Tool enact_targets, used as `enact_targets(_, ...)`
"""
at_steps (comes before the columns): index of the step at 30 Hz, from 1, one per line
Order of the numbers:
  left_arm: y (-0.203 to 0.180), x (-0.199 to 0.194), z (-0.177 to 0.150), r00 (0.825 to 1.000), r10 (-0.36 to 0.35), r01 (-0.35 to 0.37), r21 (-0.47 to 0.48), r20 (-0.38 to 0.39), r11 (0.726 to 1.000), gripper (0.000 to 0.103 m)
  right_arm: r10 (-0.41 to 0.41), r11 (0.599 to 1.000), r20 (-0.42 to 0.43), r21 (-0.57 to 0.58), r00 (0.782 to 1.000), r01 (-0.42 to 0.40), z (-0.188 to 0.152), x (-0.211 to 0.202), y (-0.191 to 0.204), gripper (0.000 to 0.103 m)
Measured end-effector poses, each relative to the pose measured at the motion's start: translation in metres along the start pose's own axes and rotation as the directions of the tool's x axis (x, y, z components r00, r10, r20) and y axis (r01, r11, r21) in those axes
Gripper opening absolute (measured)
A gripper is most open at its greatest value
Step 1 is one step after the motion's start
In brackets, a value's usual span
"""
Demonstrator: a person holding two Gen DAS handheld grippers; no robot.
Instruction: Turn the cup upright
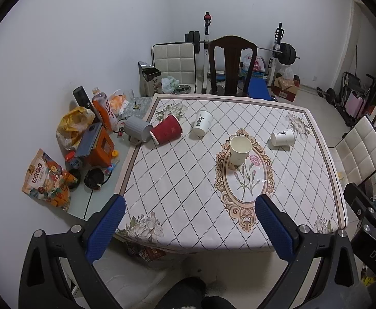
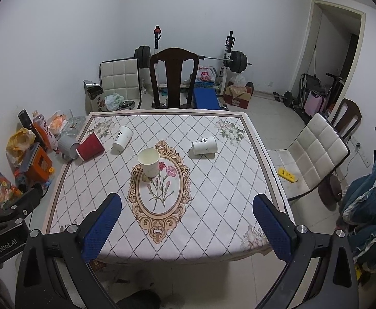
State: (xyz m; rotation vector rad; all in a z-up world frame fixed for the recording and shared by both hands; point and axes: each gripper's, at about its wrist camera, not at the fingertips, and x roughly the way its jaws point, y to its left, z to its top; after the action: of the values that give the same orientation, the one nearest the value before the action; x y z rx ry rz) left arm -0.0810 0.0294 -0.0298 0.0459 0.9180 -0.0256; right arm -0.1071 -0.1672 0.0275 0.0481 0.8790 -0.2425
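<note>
Well, both grippers hang spread and empty before the table point(image 2: 213, 206).

One cream cup point(image 2: 149, 161) stands upright on the oval medallion; two white cups point(image 2: 204, 145) and a red cup point(image 1: 166, 129) lie tipped. Only the right view shows the yellow object point(image 2: 287, 174) on the floor.

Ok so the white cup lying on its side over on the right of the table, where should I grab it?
Take the white cup across its side wall near the middle, probably from above with the right gripper. It lies sideways, base pointing left and mouth right, so the curved wall is the exposed part.
</note>
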Motion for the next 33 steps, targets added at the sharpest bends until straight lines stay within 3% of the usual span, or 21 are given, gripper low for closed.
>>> enact_targets(33, 0.0052, 0.0016, -0.0023, 1.0, 0.008, -0.008, 0.003, -0.012, 1.0, 0.103, 0.014, 1.0, -0.028, -0.017, 1.0, -0.015, -0.0044, 0.0083, 0.0051, 0.103)
